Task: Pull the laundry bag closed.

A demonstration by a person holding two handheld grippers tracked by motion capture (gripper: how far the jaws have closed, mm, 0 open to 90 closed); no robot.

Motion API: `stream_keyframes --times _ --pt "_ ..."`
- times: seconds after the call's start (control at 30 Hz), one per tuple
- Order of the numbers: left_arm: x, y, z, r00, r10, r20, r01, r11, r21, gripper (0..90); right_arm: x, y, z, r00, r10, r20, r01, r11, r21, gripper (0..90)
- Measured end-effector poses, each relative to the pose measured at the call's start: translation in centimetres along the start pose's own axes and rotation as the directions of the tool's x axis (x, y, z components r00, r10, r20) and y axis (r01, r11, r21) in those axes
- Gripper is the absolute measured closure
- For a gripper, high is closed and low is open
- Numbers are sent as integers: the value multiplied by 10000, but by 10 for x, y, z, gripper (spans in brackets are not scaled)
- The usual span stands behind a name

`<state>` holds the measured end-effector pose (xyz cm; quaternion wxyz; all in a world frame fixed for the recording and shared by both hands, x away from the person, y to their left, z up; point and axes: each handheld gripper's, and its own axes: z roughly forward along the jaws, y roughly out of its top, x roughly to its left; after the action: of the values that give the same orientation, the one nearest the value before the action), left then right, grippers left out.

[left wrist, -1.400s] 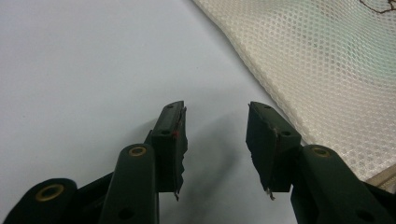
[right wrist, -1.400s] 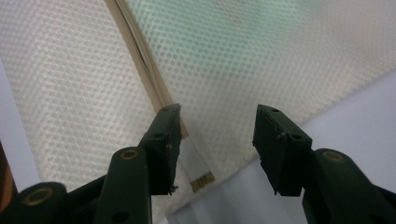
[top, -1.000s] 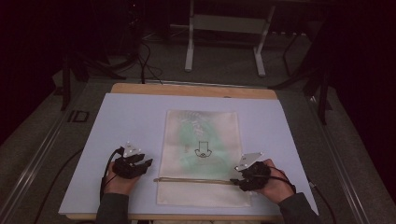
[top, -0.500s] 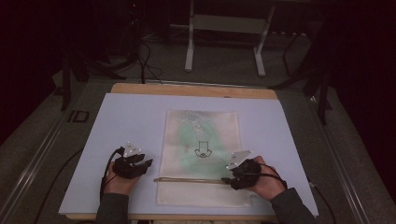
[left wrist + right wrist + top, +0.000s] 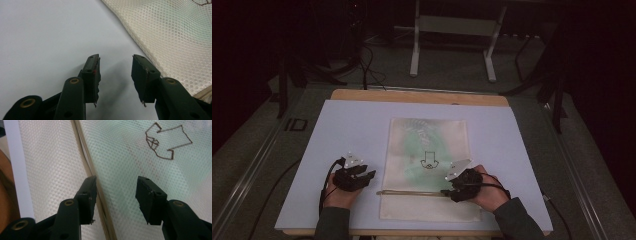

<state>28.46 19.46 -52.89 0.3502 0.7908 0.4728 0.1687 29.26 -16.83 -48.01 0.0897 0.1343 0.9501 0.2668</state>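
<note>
Both tongs low, jaws apart: left tongs (image 5: 353, 176), right tongs (image 5: 460, 186).

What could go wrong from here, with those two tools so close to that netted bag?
The right tool hangs open over the mesh bag, beside its zipper line. If it closes there, it may pinch mesh instead of the zipper and snag it. The left tool is open over the bare mat, off the bag's edge, so nothing pins the bag; a pull could slide or bunch it.
</note>
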Motion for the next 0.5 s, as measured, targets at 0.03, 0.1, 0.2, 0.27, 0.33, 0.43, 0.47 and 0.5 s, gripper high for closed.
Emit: stream_keyframes --times 0.03,0.1,0.2,0.27,0.33,0.43,0.47,0.5 --pt "0 0 0 10000 2 10 -2 10000 -4 576 1 1 1 10000 -8 -43 8 10000 5 517" --pt "0 0 0 10000 7 7 -7 10000 1 577 2 5 2 9999 -29 -113 29 10000 -26 518" --pt "-1 0 0 10000 29 12 -29 10000 -5 579 3 9 4 9997 -140 -193 139 9999 -68 520" --pt "-1 0 0 10000 34 3 -34 10000 -3 579 4 11 4 9996 -189 -210 187 9998 -79 523" --pt "-1 1 0 10000 51 -10 -51 10000 -1 579 5 18 8 9990 -333 -304 328 9993 -180 526" --pt "-1 1 0 10000 48 -13 -48 10000 -16 579 7 21 9 9987 -367 -342 360 9992 -197 527" --pt "-1 1 0 10000 43 -11 -43 10000 -27 579 7 22 10 9985 -406 -376 397 9989 -231 528" --pt "-1 1 0 10000 44 -7 -44 10000 -30 579 8 24 11 9982 -440 -408 430 9988 -246 529"
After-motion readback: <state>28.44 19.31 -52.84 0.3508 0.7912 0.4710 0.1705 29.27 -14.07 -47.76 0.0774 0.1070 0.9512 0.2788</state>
